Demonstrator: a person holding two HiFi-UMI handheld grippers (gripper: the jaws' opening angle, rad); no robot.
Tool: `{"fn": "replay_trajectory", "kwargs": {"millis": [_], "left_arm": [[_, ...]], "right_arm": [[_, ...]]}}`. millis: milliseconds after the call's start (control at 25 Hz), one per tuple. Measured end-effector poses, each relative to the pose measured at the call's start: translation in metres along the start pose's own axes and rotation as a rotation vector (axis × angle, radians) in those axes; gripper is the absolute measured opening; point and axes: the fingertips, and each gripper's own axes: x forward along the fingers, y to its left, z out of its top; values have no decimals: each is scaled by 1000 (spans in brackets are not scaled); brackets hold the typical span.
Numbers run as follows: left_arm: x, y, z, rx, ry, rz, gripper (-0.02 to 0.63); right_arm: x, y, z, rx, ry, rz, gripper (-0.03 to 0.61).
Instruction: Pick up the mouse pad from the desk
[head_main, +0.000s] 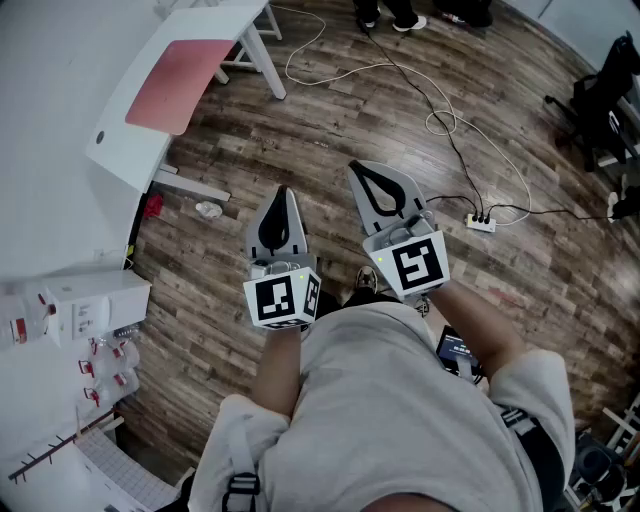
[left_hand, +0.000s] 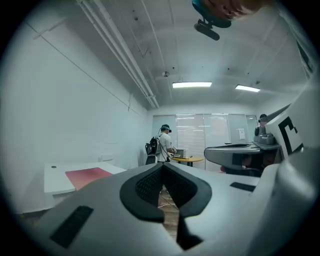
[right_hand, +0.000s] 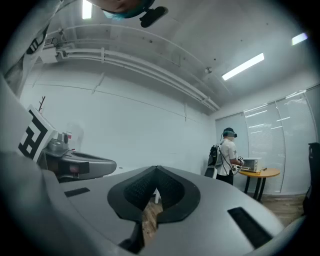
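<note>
The pink mouse pad lies flat on the white desk at the upper left of the head view. In the left gripper view the mouse pad shows low at the left, some way ahead. My left gripper and right gripper are held side by side, level, above the wood floor, well short of the desk. Both are shut with nothing between the jaws. The left gripper has its tips pressed together, and so does the right gripper.
White and black cables and a power strip lie on the floor ahead and to the right. White boxes stand at the left, a black chair at the far right. A person stands at a round table across the room.
</note>
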Motion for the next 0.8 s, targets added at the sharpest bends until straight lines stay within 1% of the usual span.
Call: {"fn": "replay_trajectory", "kwargs": {"millis": [120,200,280,360,440,480,640,800], "left_arm": [[-3,-12,-10,28,26,13,11],[1,-8,-22,38,61,18,12],[8,10,-34,40,100,42,12],[14,35,-43,65,126,76,12],[22,58,-51,96,143,107,12],[27,69,-55,99,149,119,12],[61,114,-76,63,170,157,12],[99,149,-81,38,179,174,12]], "right_arm": [[-7,-9,-14,5,15,29,40],[-2,-13,-25,-18,34,27,40],[13,-11,-36,-50,60,33,41],[34,-3,-47,-76,87,65,41],[57,6,-57,-84,111,93,41],[68,8,-62,-86,123,104,41],[120,12,-74,-115,161,149,41],[171,5,-80,-137,197,196,41]]}}
